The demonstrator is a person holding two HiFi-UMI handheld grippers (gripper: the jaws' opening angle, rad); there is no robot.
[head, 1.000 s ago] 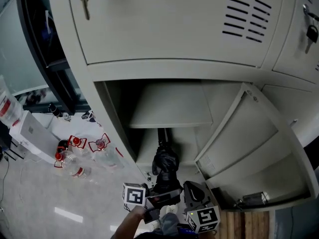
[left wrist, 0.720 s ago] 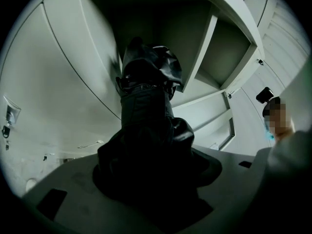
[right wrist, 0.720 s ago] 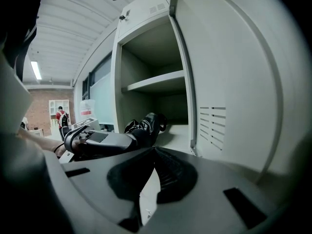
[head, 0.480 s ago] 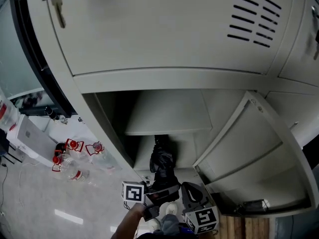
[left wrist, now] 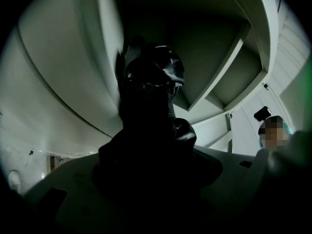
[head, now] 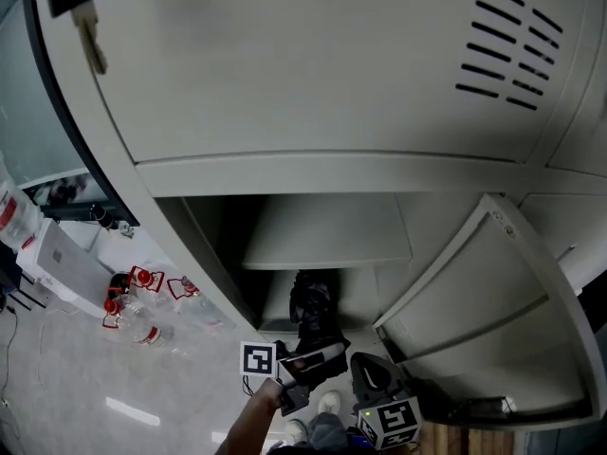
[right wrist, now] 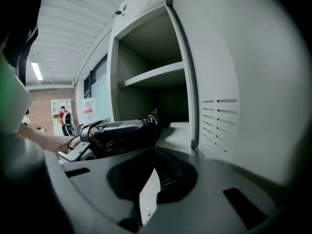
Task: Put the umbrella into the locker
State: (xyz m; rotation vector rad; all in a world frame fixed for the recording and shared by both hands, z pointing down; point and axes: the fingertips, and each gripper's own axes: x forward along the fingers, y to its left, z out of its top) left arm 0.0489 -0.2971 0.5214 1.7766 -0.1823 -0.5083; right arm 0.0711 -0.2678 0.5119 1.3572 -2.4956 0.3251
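Two jaws of the left gripper (head: 321, 354) clamped the umbrella (head: 311, 303), best pushed straight ahead, deeper into the locker (head: 327, 235), before release.

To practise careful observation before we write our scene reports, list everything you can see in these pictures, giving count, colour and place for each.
locker: one bank, pale grey, fills the head view; lower compartment open
locker door: one, grey, swung open at right
shelf: one, grey, inside the open compartment
umbrella: one, black, folded, reaching into the compartment under the shelf
key: one, pale with a black tag, hanging from the upper door, top left
bottles: a few, clear with red labels, floor at left
white box: one, floor, far left
left gripper: jaws shut on the umbrella
right gripper: jaws together, empty, beside the left
forearm: one, behind the left gripper
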